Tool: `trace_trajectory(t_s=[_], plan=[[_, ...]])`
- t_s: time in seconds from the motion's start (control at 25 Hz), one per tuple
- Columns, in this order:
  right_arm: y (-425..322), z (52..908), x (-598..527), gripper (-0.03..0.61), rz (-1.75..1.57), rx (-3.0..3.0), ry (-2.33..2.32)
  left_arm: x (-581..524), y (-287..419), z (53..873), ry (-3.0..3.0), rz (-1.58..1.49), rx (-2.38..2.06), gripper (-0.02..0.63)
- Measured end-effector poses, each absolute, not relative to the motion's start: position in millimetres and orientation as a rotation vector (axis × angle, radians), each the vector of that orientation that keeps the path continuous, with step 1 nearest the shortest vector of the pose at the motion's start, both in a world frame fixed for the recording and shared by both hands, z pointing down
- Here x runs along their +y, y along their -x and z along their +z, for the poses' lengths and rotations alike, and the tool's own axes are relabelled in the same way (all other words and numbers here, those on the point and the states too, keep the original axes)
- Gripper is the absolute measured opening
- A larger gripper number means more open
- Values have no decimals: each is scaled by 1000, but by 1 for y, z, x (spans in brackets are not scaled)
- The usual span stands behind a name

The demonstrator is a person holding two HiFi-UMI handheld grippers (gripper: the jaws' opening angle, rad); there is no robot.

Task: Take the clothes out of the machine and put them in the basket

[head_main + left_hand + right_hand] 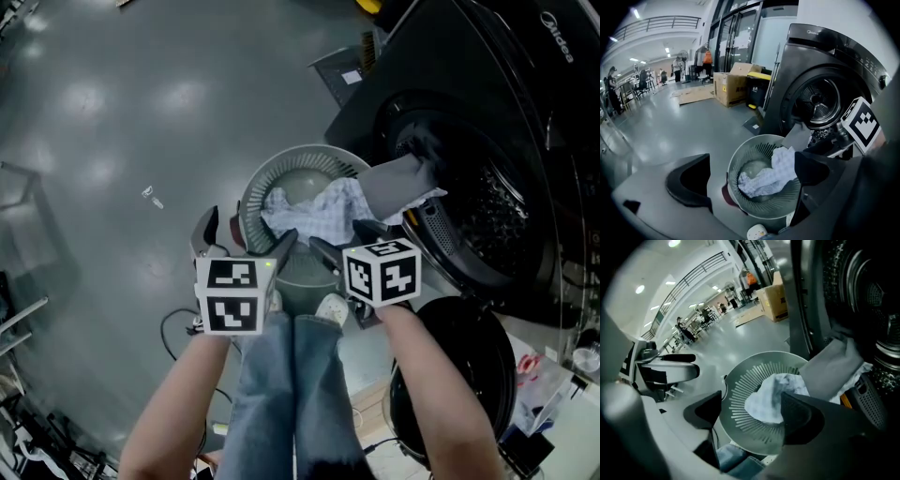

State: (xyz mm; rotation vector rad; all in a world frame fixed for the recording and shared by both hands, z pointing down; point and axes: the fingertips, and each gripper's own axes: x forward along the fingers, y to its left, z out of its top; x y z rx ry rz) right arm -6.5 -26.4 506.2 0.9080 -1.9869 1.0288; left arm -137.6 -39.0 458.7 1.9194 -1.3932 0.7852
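A round grey slatted basket (281, 180) stands on the floor in front of the dark front-loading machine (497, 122). A white-and-blue checked cloth (317, 211) lies in the basket. From the machine's open drum a grey garment (394, 183) hangs down to the basket's rim. My left gripper (246, 239) hovers over the basket's near left rim, open and empty. Beside it, above the near right rim, my right gripper (349, 242) is open too, with nothing pressed between its pads. The left gripper (752, 178) and the right gripper (752, 413) each frame the basket (764, 206) (740, 394) and the cloth (768, 178) (766, 401).
The machine's round door (464, 375) hangs open at the lower right. The person's jeans legs (291, 394) and shoes stand just before the basket. Cables (178, 323) lie on the floor at the left. Cardboard boxes (733, 86) stand farther back, with people in the distance.
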Motion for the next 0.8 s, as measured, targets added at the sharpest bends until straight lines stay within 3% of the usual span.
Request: trace_trajectory(t_s=[0.28,0.8], plan=[[-46,522,-48,408,956,-1920,-1078,-39,130,470,-1919,794,-1377,565],[-141,559,-110,449,344,-1689,-978,-44,96,512,-1903,795,-1335,565]])
